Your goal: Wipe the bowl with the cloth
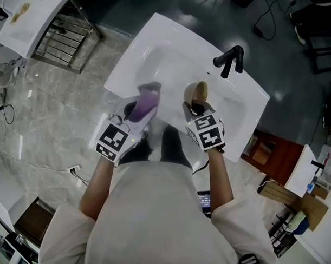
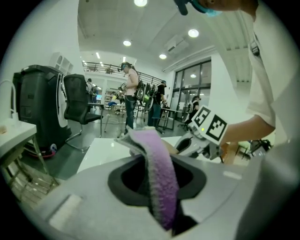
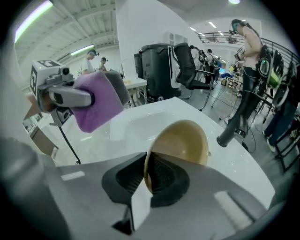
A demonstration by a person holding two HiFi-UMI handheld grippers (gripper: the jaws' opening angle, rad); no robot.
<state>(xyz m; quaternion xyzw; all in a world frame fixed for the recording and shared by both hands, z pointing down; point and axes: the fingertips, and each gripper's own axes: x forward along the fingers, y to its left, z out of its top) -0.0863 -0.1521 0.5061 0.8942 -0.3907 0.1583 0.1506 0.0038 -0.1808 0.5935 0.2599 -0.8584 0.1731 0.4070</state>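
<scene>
A white, glossy rectangular sink [image 1: 151,40] with a shallow basin stands on a grey marbled floor, with a black tubular tap [image 1: 230,59] at its far right edge. A reddish wooden cabinet [image 1: 272,152] sits to the right of the sink, and a wire rack [image 1: 64,37] stands far to the left. In the left gripper view, a black office chair [image 2: 77,101] and several standing people [image 2: 129,93] fill the hall beyond. Nothing lies between the two tools.

The left gripper [image 2: 159,187] is clamped tight on a purple, fuzzy microfibre cloth [image 1: 145,102]. The cloth is folded into a thick band that sticks out past the jaws.

The right gripper [image 3: 145,180] is closed on the rim of a smooth, tan, round bowl [image 3: 185,140], with one ribbed black pad [image 3: 161,176] on each side of the thin wall. The bowl is held on edge above the near part of the basin. It is just right of the cloth and does not touch it.
</scene>
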